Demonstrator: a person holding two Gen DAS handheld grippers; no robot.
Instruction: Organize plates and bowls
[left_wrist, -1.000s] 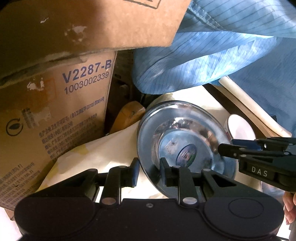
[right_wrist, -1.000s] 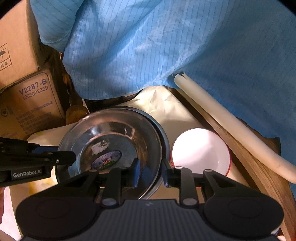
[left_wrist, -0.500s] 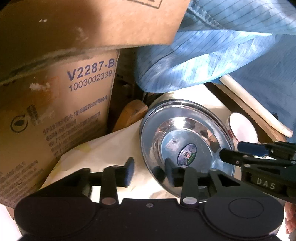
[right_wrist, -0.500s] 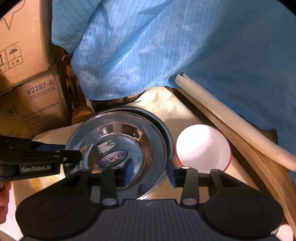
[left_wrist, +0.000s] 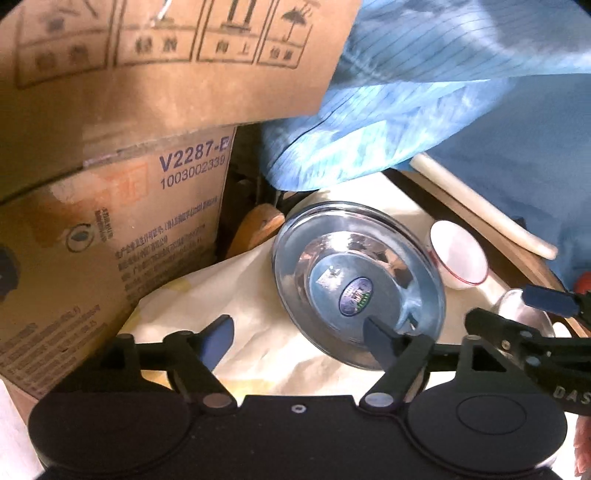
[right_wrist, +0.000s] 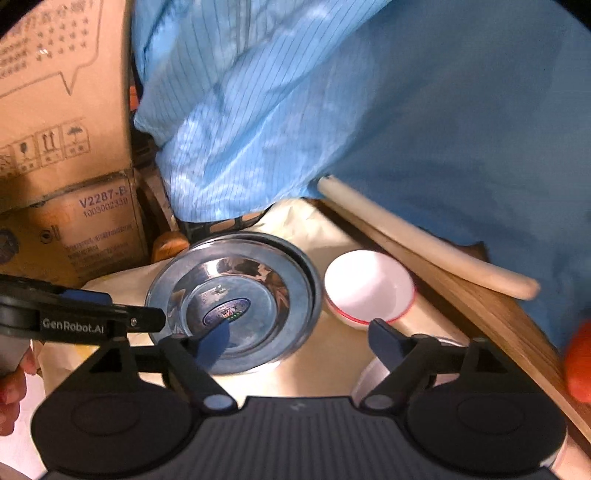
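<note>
Both grippers hung spread wide and empty over the cream-covered table: the left gripper (left_wrist: 299, 338) nearer the stacked steel bowl (left_wrist: 356, 282), the right gripper (right_wrist: 299, 339) nearer the white bowl (right_wrist: 369, 286) beside it.

Left wrist view: looks forward and down from close range, cardboard box (left_wrist: 110, 229) filling the frame's left. Right wrist view: similar close downward look from farther right. Both share the steel plate (left_wrist: 354, 284) (right_wrist: 236, 302), white bowl (left_wrist: 458, 258) (right_wrist: 369, 288) and blue cloth (left_wrist: 424, 92) (right_wrist: 351, 110).
</note>
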